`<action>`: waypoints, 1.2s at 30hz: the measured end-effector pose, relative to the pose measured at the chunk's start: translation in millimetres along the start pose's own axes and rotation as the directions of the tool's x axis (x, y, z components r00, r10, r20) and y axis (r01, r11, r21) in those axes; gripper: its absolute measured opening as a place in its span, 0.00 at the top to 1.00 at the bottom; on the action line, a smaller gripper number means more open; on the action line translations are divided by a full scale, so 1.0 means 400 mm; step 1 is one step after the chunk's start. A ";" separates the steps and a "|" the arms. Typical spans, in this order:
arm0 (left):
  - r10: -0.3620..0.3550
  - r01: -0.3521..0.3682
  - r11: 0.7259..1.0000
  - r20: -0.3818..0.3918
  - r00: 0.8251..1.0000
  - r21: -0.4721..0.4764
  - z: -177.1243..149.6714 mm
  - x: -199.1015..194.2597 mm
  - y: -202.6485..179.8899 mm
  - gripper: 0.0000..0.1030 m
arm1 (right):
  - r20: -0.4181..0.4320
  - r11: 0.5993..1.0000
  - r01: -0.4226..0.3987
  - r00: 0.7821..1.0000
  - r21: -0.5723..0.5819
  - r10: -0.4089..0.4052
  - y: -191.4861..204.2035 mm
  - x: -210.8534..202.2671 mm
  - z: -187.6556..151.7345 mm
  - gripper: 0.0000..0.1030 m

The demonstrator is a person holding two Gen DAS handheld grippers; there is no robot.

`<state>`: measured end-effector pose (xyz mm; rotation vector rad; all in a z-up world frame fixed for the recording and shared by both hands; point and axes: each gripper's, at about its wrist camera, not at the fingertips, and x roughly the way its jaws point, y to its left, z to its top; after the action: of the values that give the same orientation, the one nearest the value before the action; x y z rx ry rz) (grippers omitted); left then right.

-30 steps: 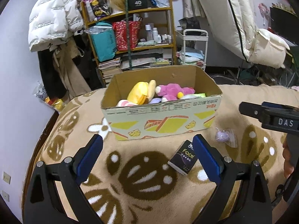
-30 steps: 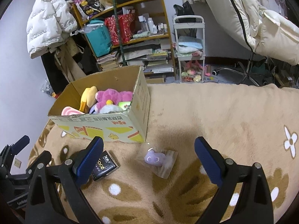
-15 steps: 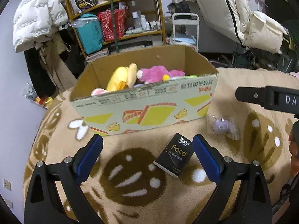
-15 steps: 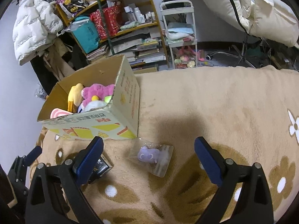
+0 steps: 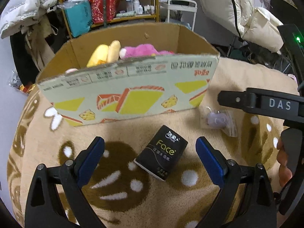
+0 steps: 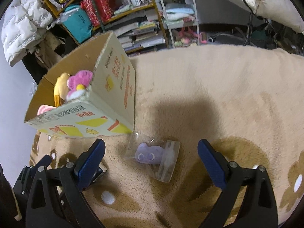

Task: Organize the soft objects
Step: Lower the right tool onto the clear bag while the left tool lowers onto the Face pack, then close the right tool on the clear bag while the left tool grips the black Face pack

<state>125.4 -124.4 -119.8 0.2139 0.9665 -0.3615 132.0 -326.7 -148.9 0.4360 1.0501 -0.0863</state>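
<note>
left gripper jaws spread over tissue pack, right gripper spread over bagged purple toy, cardboard box contents half hidden

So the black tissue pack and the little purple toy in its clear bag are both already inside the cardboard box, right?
Not quite. The black tissue pack and the purple toy in its clear bag both lie on the blanket in front of the cardboard box, as both wrist views show.

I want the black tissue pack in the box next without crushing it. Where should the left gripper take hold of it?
Grip the black tissue pack across its two long side faces, near the middle, coming down from above. It lies flat and skewed on the blanket, so I would turn the open left gripper to match its slant. Its flat sides look narrow enough to fit between the pads.
</note>
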 end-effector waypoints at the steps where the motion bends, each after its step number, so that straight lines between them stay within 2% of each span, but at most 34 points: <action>1: 0.002 -0.002 1.000 -0.008 1.000 0.001 -0.002 0.007 -0.003 0.07 | -0.011 1.000 -0.001 1.000 0.001 0.001 0.001 0.010 -0.001 0.01; 12: 0.030 -0.030 1.000 -0.078 0.996 0.006 -0.020 0.074 -0.003 0.07 | -0.111 0.999 0.024 0.994 -0.032 -0.027 0.014 0.109 -0.021 0.01; 17: -0.014 0.011 0.999 -0.108 0.994 -0.032 -0.021 0.093 0.009 0.13 | -0.111 0.997 0.047 0.992 -0.062 -0.053 0.025 0.122 -0.025 0.00; 19: -0.010 0.006 0.999 -0.104 0.995 -0.039 -0.021 0.093 0.014 0.14 | -0.117 0.996 0.057 0.991 -0.072 -0.066 0.027 0.132 -0.029 0.00; 21: -0.006 0.002 0.999 -0.098 0.995 -0.041 -0.023 0.089 0.015 0.17 | -0.125 0.992 0.083 0.988 -0.099 -0.095 0.037 0.141 -0.028 0.00; 24: -0.038 0.032 0.998 -0.104 0.994 -0.061 -0.026 0.088 0.023 0.27 | -0.127 0.985 0.123 0.982 -0.125 -0.138 0.050 0.145 -0.027 0.02; 27: -0.061 0.055 0.996 -0.102 0.993 -0.068 -0.033 0.085 0.026 0.35 | -0.124 0.983 0.134 0.981 -0.123 -0.149 0.048 0.139 -0.023 0.06; 29: -0.081 0.075 0.995 -0.099 0.992 -0.069 -0.036 0.084 0.023 0.43 | -0.119 0.981 0.145 0.980 -0.126 -0.160 0.045 0.131 -0.024 0.13; 36: -0.052 0.047 0.997 -0.090 0.995 -0.058 -0.043 0.070 0.017 0.44 | -0.107 0.979 0.151 0.980 -0.140 -0.166 0.052 0.109 -0.039 0.14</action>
<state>129.3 -118.2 -152.4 0.1570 1.0721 -0.3723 146.9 -295.7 -186.4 0.2393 1.1996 -0.1341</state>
